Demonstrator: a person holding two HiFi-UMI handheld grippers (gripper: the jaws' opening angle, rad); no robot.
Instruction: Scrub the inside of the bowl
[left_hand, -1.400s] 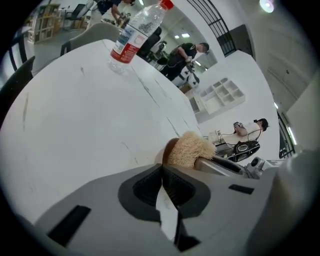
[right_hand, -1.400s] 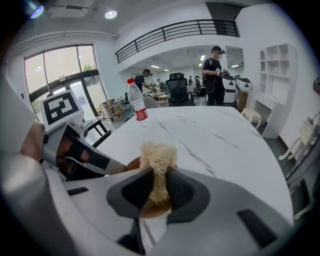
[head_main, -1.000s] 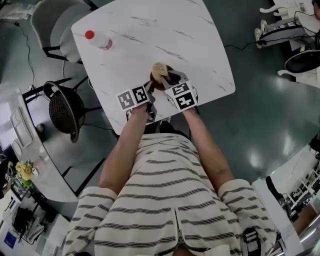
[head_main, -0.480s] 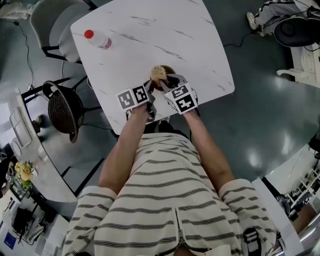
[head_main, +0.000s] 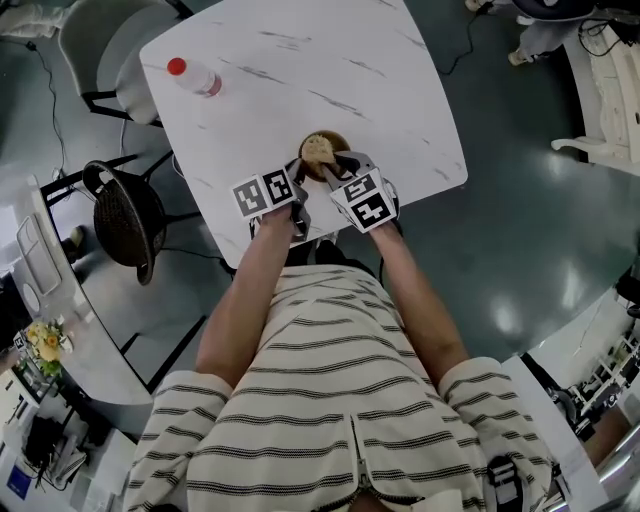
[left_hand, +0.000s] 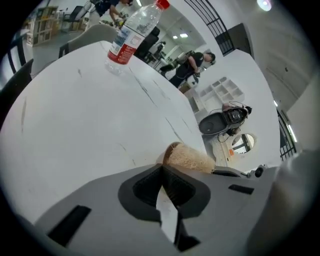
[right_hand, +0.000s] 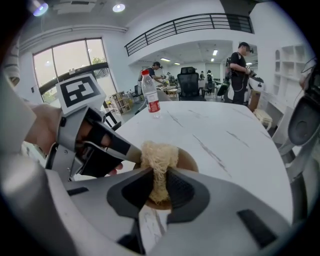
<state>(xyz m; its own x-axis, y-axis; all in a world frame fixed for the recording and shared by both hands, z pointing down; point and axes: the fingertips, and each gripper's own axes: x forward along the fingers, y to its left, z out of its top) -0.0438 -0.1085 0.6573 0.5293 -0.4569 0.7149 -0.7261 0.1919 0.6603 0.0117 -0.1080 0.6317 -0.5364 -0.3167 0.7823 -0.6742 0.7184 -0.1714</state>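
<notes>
Surface (head_main: 300, 60): white, marble-look with grey veins, fills the upper centre of the head view over a dark glossy floor (head_main: 520, 230).
Person's striped shirt (head_main: 330, 400) takes the lower half of that view, with both forearms reaching up to the surface's near edge.
Chairs sit off the left edge: a white chair (head_main: 110, 50) at upper left and a black mesh chair (head_main: 128, 220) below it.

Left tool (left_hand: 162, 170): clenched on the bowl's rim. The right gripper view shows its tips pinching the rim on the frame-left side. Its cube carries black-and-white square markers, no letters.
Right tool (right_hand: 159, 182): gripping the scrubber (right_hand: 159, 160), a pale fibrous wad squeezed between the pads. The lower end of the wad is down inside the bowl, and the top stands above the rim. It has the same kind of marker cube.

Bottle (head_main: 196, 80): clear plastic with a red cap, standing upright near the surface's upper-left corner, well apart from the bowl. The label is red and white, and the print is too small to read in any view.
Bowl (head_main: 337, 143): small, brown and round. It sits on the surface just beyond the near edge, centre of the head view, between the two tools. Part of the inside wall shows at frame right of the scrubber in the right gripper view.
Nothing else carries legible text.
</notes>
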